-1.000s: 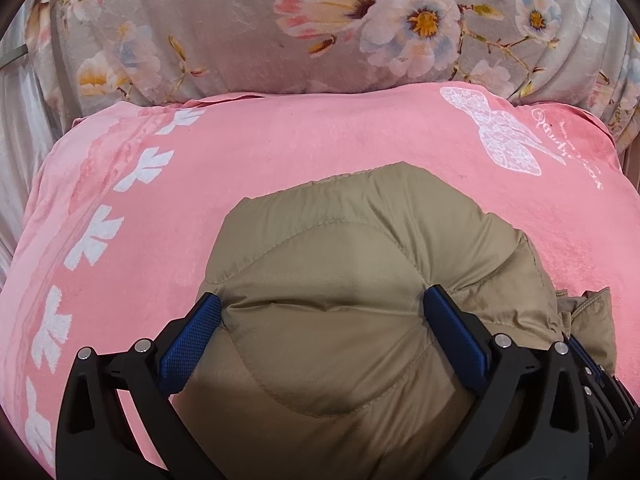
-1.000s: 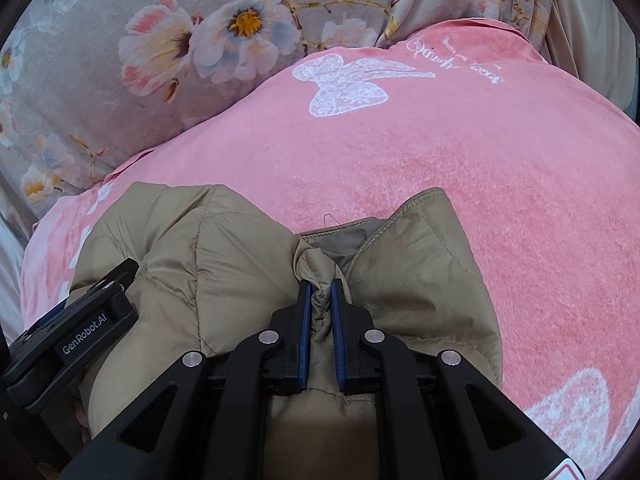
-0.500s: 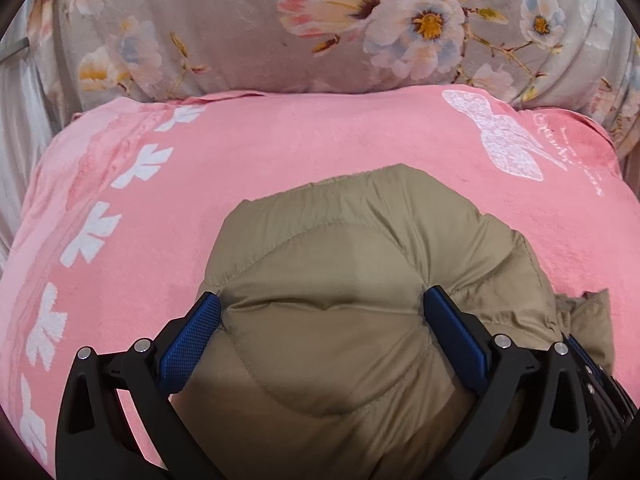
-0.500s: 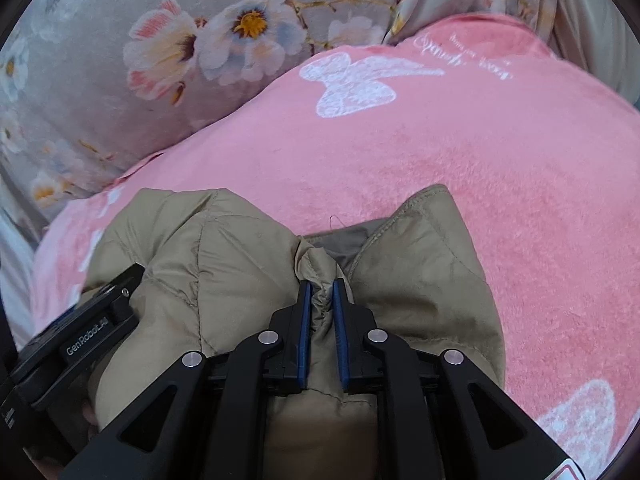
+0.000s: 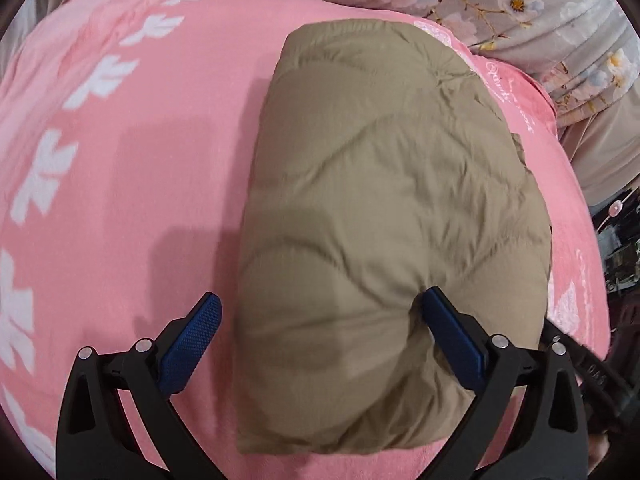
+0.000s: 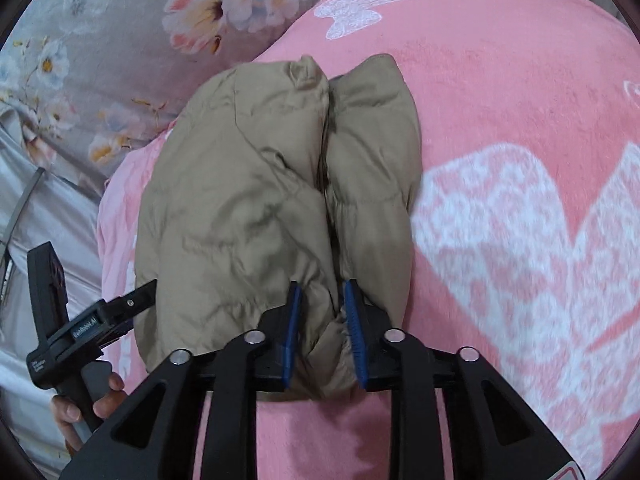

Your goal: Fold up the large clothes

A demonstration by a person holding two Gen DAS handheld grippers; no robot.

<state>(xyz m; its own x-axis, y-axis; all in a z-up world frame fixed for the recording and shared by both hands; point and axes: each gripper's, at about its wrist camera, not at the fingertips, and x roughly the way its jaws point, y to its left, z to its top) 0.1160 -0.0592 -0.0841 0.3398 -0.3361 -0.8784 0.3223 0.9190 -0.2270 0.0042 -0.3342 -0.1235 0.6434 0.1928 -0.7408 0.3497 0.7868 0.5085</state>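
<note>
A pink blanket (image 5: 120,200) with white prints is covering the bed, and a grey floral sheet (image 6: 100,60) is showing beyond its far edge. The folded tan puffer jacket (image 5: 380,200) is lying on the blanket, near that far edge. The left claw (image 5: 320,332) is standing wide open, one pad denting the jacket's near end. The right claw (image 6: 322,320) is opening, a jacket fold sitting between its pads.
</note>
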